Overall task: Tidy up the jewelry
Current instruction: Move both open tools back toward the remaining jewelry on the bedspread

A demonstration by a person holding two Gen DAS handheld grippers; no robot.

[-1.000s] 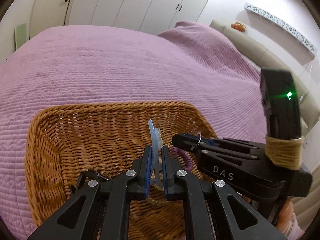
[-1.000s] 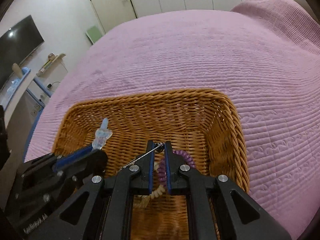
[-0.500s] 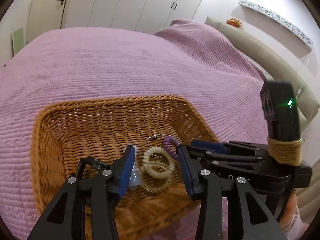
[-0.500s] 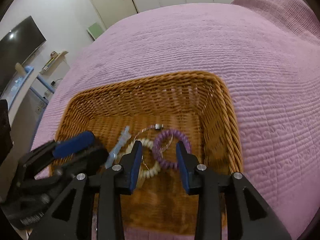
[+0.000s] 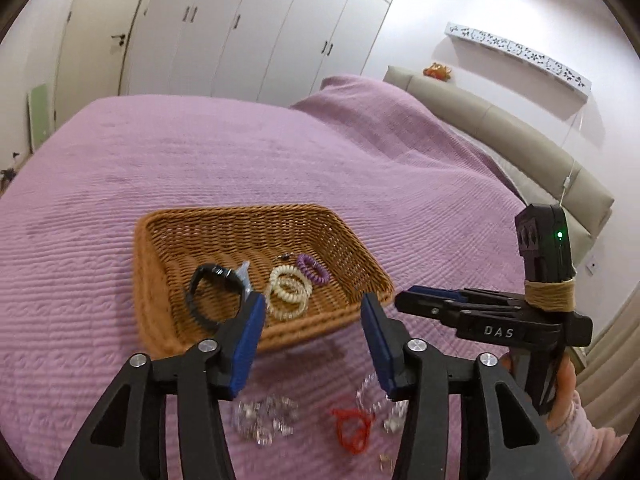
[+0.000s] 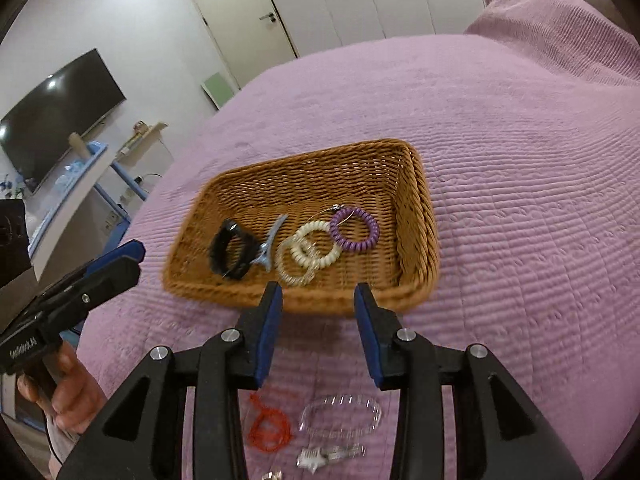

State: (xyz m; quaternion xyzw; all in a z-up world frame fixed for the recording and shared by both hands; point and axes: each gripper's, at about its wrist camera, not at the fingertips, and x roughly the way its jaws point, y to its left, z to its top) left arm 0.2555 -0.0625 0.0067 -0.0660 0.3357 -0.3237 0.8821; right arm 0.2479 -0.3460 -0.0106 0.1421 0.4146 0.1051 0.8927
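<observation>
A wicker basket (image 5: 256, 213) (image 6: 304, 157) sits on the purple bedspread. In it lie a black band (image 6: 234, 252), a light blue clip (image 6: 273, 240), cream spiral ties (image 6: 316, 249) and a purple spiral tie (image 6: 354, 230). My left gripper (image 5: 312, 304) hovers over the basket's near rim, its jaws opening with nothing between them. My right gripper (image 6: 319, 290) stands open and empty above the same rim. Loose on the bedspread below both lie a red cord bracelet (image 6: 268, 428) (image 5: 352, 428), a clear beaded bracelet (image 6: 340, 416) and clear pieces (image 5: 264, 416).
The bedspread (image 5: 280, 152) stretches far beyond the basket. A beige headboard (image 5: 520, 140) runs along the right, white wardrobes (image 5: 260, 28) stand behind. A television (image 6: 60, 108) and a shelf unit (image 6: 80, 176) are off the bed's left side. A hand (image 6: 68, 392) holds the left gripper.
Both grippers let go of the blue clip and the purple tie with its chain into the basket, opened, and pulled back and up. The basket now looks smaller; loose jewelry came into view.
</observation>
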